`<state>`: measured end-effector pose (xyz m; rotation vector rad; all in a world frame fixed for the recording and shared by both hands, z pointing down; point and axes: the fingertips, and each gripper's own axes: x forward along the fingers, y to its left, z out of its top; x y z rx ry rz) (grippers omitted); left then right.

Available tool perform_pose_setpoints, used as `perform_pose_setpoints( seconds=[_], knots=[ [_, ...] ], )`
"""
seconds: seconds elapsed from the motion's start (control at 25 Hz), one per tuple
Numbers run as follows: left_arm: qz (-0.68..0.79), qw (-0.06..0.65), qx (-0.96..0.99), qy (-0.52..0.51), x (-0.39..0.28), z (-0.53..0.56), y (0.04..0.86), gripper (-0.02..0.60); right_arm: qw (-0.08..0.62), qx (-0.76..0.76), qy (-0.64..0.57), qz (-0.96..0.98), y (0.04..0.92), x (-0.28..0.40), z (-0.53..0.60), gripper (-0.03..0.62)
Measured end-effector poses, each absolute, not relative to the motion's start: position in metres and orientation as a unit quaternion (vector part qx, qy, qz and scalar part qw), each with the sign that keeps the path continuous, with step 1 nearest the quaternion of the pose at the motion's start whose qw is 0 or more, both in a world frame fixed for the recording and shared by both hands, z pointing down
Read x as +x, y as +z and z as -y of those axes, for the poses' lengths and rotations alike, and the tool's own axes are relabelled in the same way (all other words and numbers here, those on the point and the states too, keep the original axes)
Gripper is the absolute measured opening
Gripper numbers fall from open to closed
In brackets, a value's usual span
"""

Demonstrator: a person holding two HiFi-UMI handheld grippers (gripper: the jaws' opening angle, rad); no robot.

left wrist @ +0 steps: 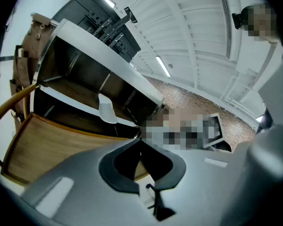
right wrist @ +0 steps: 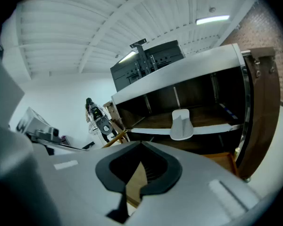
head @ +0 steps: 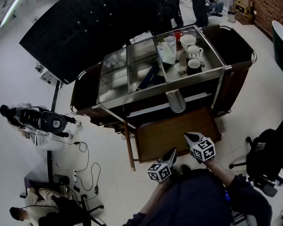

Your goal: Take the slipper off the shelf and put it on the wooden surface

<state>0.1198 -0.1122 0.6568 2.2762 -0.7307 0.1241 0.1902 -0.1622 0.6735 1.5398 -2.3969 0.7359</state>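
A pale slipper is seen lying on the cart's shelf, one end hanging over the shelf's front edge. Below it a wooden surface juts out. The left claw and the right claw are held at the near edge of that surface, apart from the slipper. Each is pressed together with nothing pinched. Cups are set on the cart's steel top. A white floor, a brick wall and an office chair are seen around.
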Motion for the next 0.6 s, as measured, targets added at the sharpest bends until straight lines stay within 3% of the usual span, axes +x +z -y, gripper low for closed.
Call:
perform_pose_setpoints(
  seconds=[0.2,0.24,0.28,0.6],
  knots=[
    [0.305,0.350,0.884,0.061,0.084,0.128,0.656,0.005,0.128,0.542,0.191,0.808,0.680,0.206,0.267,0.007],
    [0.311,0.350,0.882,0.060,0.078,0.128,0.657,0.005,0.139,0.544,0.183,0.807,0.683,0.210,0.291,0.089],
    [0.316,0.352,0.879,0.059,0.073,0.128,0.659,0.005,0.152,0.544,0.177,0.806,0.687,0.214,0.315,0.133],
    [0.344,0.361,0.864,0.070,0.048,0.110,0.666,0.005,0.261,0.575,0.202,0.749,0.755,0.242,0.450,0.140]
  ],
)
